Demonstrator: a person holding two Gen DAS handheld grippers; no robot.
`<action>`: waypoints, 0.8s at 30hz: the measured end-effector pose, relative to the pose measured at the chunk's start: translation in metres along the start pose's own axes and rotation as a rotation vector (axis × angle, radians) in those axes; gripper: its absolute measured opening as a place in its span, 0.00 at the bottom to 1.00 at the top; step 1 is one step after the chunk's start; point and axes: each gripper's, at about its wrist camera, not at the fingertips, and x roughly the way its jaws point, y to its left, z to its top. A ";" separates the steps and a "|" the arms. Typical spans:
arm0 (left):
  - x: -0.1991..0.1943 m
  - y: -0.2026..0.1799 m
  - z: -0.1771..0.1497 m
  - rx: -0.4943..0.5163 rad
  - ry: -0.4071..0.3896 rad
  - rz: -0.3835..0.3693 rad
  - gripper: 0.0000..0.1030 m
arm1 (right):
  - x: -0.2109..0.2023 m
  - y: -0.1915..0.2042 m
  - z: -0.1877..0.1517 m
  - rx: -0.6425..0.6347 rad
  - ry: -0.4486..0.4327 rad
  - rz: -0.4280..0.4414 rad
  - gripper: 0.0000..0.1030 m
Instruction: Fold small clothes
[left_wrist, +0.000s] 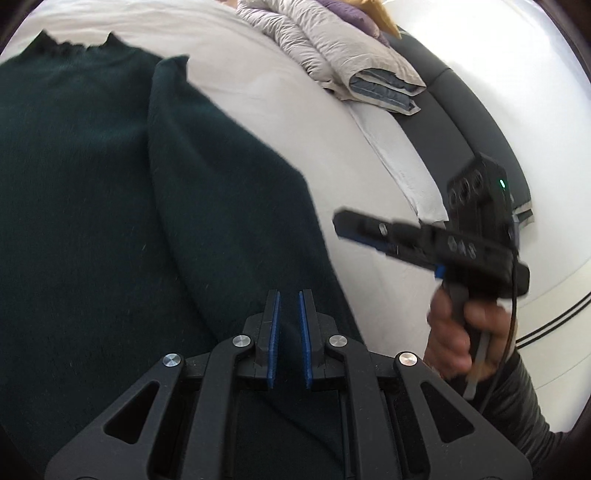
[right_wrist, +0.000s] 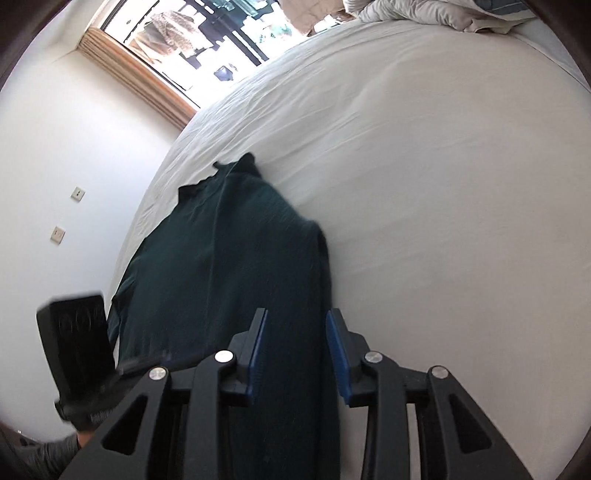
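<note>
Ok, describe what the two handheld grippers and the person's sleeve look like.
Both the left gripper and the right gripper are matte black with silver pivot bolts and blue finger pads. The right one has a pistol handle, a black cable and a green light. The sleeve is grey.

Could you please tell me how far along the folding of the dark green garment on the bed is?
Partly done: the dark green garment lies on the white bed with one side already folded lengthwise over the body. Neither hand-held gripper, left or right, grips it now. The crosswise folds remain.
</note>
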 end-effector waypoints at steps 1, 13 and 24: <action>-0.001 0.002 -0.003 -0.002 0.001 -0.003 0.09 | 0.004 -0.001 0.003 0.004 0.005 -0.013 0.34; -0.004 0.013 -0.018 0.008 0.010 0.004 0.09 | 0.038 0.002 0.028 -0.035 0.012 -0.097 0.07; -0.006 0.007 -0.030 0.029 0.004 0.020 0.09 | 0.029 -0.013 0.033 0.001 -0.018 -0.148 0.24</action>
